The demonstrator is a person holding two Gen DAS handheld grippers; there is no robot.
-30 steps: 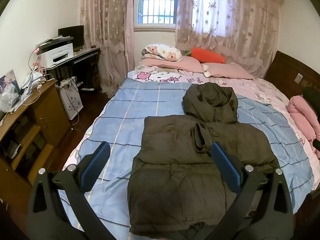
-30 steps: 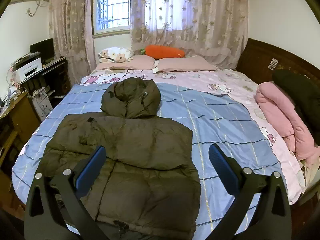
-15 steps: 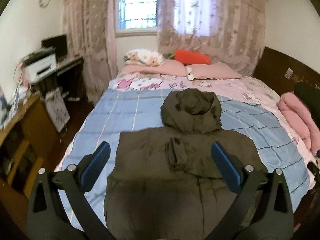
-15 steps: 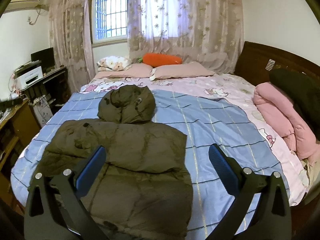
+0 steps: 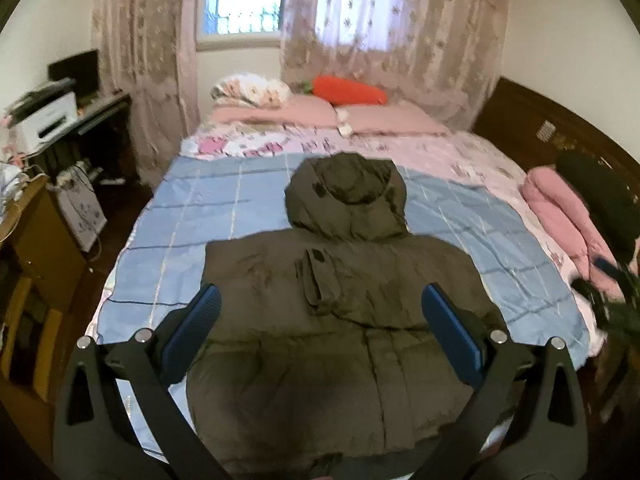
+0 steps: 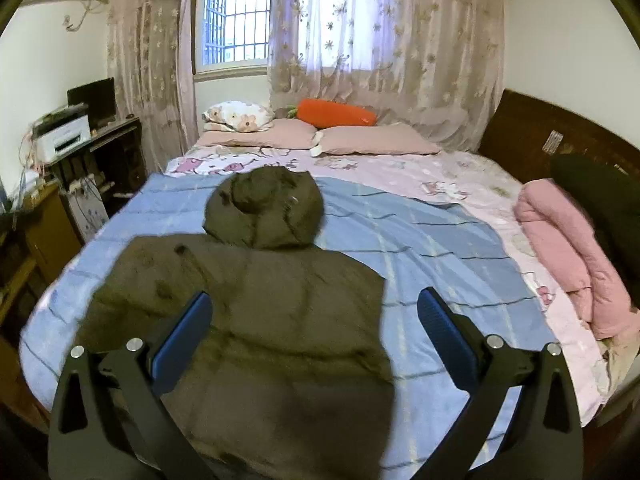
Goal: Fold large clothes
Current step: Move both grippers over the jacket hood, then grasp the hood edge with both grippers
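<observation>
A dark olive puffer jacket (image 5: 340,320) with a hood (image 5: 348,200) lies flat on the blue striped bedspread (image 5: 192,220), sleeves folded in over the body, hood toward the pillows. It also shows in the right wrist view (image 6: 256,320). My left gripper (image 5: 320,328) is open and empty, held above the jacket's lower half. My right gripper (image 6: 316,328) is open and empty, above the jacket's right side near its hem. The right gripper shows at the right edge of the left wrist view (image 5: 612,296).
Pink pillows (image 6: 376,140) and an orange carrot cushion (image 6: 336,114) lie at the head of the bed. A folded pink quilt (image 6: 572,256) and a dark garment (image 6: 600,196) lie at the bed's right edge. A desk with a printer (image 6: 64,138) and a wooden cabinet (image 5: 36,240) stand left.
Both grippers have pulled back and risen from the jacket, staying open. The left one has swung right to centre over the jacket. The jacket has not moved.
</observation>
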